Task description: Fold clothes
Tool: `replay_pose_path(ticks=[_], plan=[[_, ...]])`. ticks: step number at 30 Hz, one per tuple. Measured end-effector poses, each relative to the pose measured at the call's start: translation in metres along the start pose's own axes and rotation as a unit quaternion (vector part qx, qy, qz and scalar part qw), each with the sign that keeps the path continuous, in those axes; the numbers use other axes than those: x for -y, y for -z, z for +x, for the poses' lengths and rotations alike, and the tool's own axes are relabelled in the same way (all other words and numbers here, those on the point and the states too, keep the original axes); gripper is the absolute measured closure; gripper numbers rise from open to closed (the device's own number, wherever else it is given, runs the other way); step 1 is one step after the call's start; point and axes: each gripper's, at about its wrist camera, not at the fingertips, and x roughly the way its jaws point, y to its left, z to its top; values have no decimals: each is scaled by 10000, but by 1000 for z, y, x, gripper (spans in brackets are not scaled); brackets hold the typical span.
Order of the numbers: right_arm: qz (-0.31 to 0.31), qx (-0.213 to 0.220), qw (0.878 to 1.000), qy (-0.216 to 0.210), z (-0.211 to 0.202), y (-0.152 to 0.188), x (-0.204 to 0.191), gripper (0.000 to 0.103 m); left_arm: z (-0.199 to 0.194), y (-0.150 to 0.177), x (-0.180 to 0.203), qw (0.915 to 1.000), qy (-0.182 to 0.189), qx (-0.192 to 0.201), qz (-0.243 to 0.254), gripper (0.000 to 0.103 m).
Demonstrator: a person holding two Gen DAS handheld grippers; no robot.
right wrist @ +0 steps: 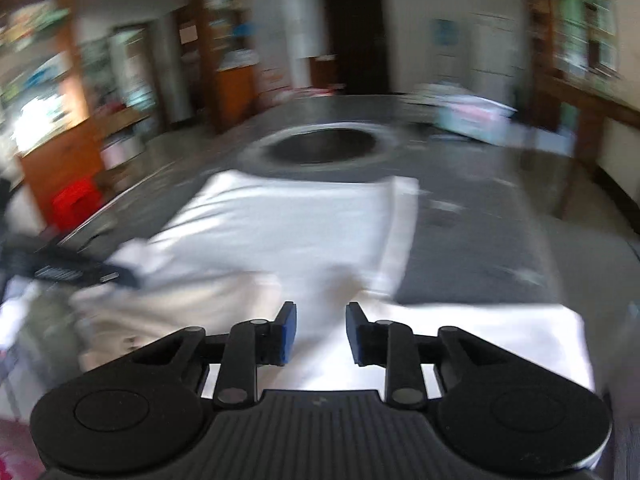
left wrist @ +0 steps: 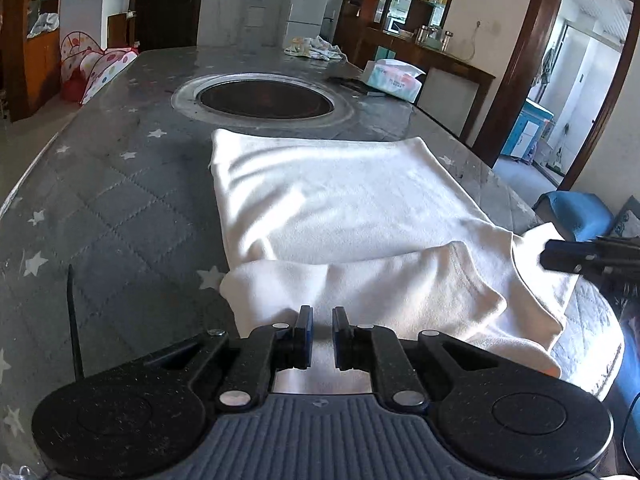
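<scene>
- Garment: white, spread flat on the grey quilted table, near of the round inset. I read its left and right edges as straight and parallel, so the side folds look done.
- Near end: one white flap lies doubled over the body, its left corner rounded and loose. I judge this fold laid but not yet smoothed.
- Left gripper: I hold it just over the near flap. Gap between the blue pads is narrow; no cloth is pinched between them.
- Right gripper: I hold it over the near right part of the cloth. Gap is moderate and nothing is held. This view is blurred, so I cannot tell fine creases.
- Remaining, as I judge it: fold the long body near-to-far at least once more, then flatten.
- Far right: a second bundle of cloth and a tissue pack lie on the table; that bundle may still need folding.
</scene>
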Motion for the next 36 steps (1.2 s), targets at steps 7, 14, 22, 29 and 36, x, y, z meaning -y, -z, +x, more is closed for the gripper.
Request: replay_pose_path(ticks=[7,14,22,29,36], plan=[[1184,37,9837,1356,-19,20,82,69,2,-1,5,10000,-26,-19,74,83],[1896,16,9673,1684,-11,40,127,62,2,-2,8,9999,-28,-40,101,79],[1662,313,9697,1761,-17,37,123,100,2,-2,11,9999,-37,-36,106,72],[1192,808,9802,1357,-36,7,86,100,-3,-1,12,9999,-75,16,99,70],[138,1185,9928,113,-38,-41,8,100,-12,4,12,9998,-141,121,89,64]])
